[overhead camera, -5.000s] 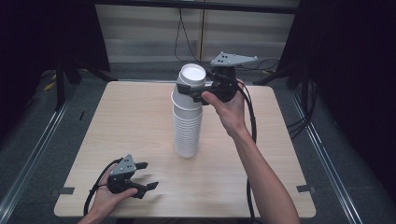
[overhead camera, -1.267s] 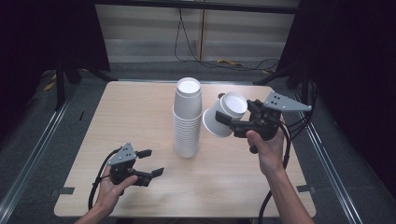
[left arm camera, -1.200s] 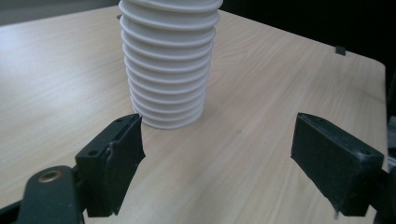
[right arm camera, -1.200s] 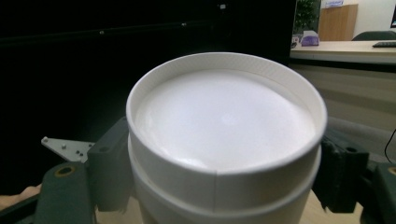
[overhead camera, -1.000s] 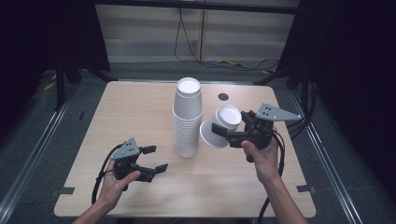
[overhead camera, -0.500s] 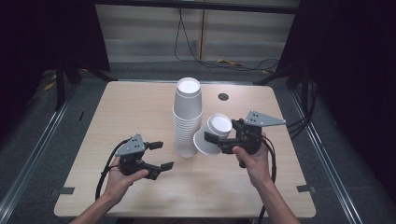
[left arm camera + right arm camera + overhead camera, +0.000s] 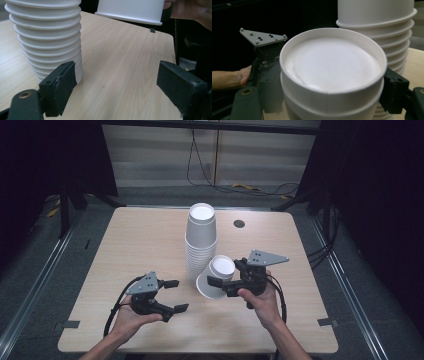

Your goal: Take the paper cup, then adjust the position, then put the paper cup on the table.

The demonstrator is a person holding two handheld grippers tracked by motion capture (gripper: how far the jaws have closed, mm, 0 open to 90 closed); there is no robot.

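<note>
Lowered from beside the top of the stack, the right gripper [image 7: 221, 286] now sits near the tabletop, its jaws clamped on the sides of a white paper cup [image 7: 216, 276], which lies tilted between its fingers with its mouth up and just beside the stack of paper cups [image 7: 198, 242]. Moved closer in, the left gripper [image 7: 176, 296] hovers above the wooden table [image 7: 135, 240], jaws wide apart and empty, the stack's base just beyond its left finger [image 7: 58, 86].
</note>
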